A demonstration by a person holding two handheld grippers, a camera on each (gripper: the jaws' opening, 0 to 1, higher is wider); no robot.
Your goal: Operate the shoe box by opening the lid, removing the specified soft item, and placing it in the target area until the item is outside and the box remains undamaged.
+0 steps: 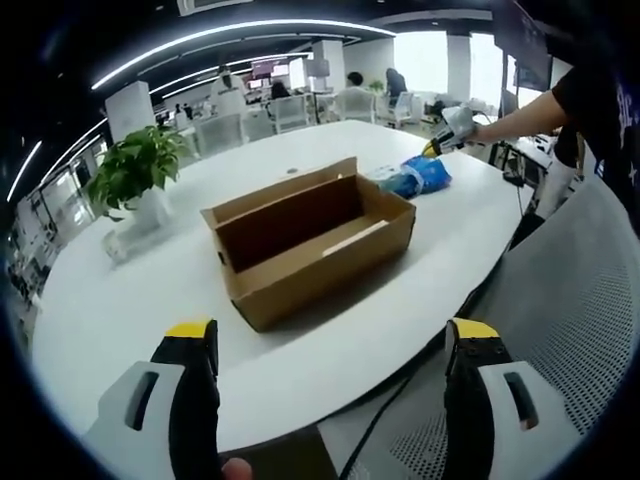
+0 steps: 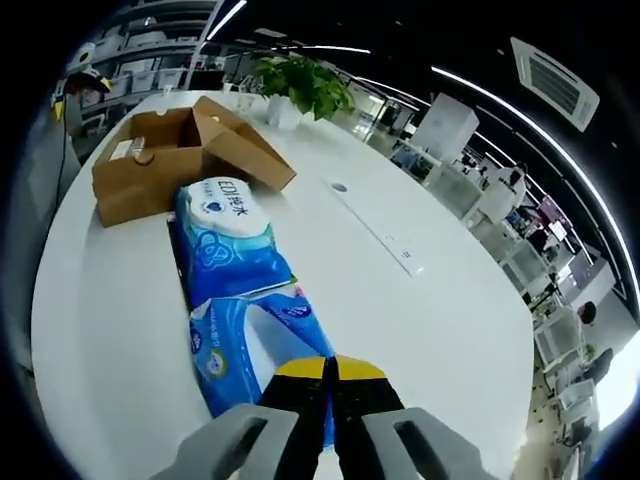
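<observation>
The brown cardboard shoe box [image 1: 310,235] stands open in the middle of the white table [image 1: 120,300], its lid folded back and its inside looking empty. Beyond it lies a blue soft tissue pack [image 1: 418,177], where the right gripper [image 1: 442,140], held by a person's arm, touches it. My left gripper [image 1: 330,340] is open at the table's near edge, well short of the box. In the right gripper view the blue pack [image 2: 250,340] lies flat on the table beside a second blue pack [image 2: 225,240]. The right gripper [image 2: 330,368] is shut on its near edge. The box [image 2: 150,165] stands behind them.
A potted plant [image 1: 140,170] stands at the table's left, also seen behind the box [image 2: 305,85]. A white strip [image 2: 375,230] lies flat on the tabletop. A grey mesh chair [image 1: 590,300] sits by the near right edge. Desks and people fill the office behind.
</observation>
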